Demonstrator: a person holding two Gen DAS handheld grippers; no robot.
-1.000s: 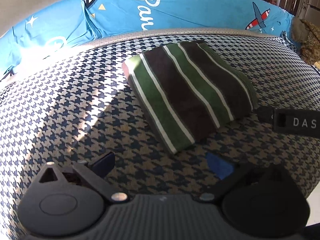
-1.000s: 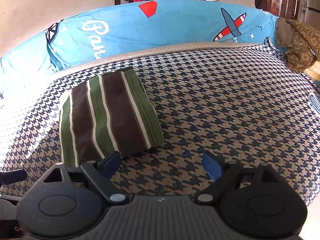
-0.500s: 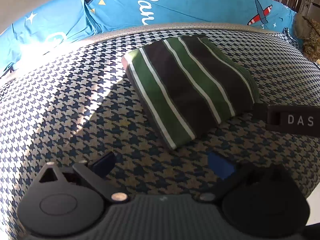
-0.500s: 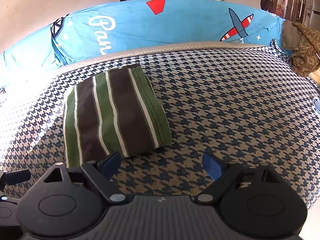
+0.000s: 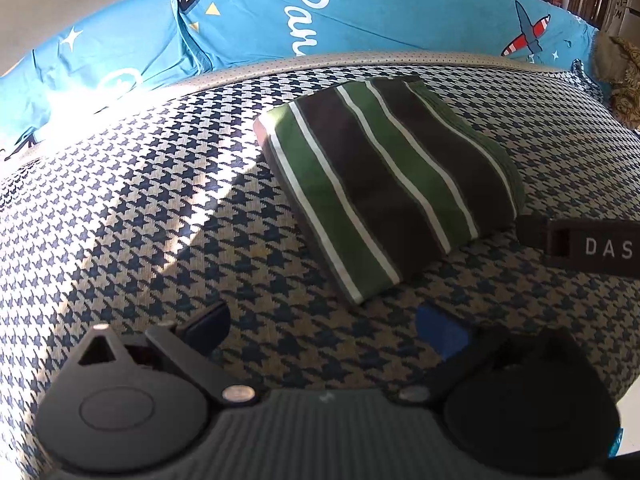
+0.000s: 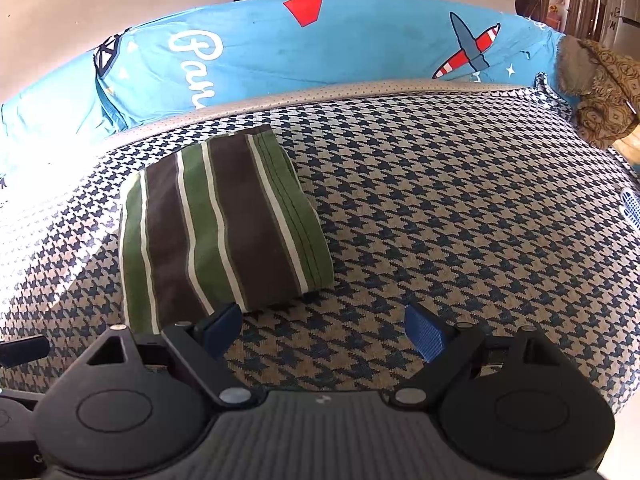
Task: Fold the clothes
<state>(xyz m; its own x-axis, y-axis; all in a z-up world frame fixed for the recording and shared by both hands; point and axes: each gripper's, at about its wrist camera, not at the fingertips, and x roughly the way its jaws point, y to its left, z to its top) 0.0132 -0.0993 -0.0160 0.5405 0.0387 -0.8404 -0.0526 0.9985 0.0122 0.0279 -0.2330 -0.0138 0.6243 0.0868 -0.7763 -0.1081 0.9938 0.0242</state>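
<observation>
A folded garment (image 5: 388,184) with green, brown and white stripes lies flat on the houndstooth cover (image 5: 140,216). In the right wrist view the same garment (image 6: 220,224) sits at the left, just beyond the left blue pad. My left gripper (image 5: 324,326) is open and empty, hovering in front of the garment's near corner. My right gripper (image 6: 324,330) is also open and empty, to the right of the garment's near edge. The right gripper's black body, marked "DAS", (image 5: 580,246) shows at the right of the left wrist view, beside the garment.
A blue printed sheet (image 6: 320,52) rises along the far edge of the houndstooth surface (image 6: 460,208). A brown patterned cloth bundle (image 6: 600,92) lies at the far right corner. Bright sunlight falls across the left side (image 5: 100,168). The cover's right half holds nothing.
Both grippers have drifted slightly relative to the folded garment, which keeps its shape and place. Both stay open.
</observation>
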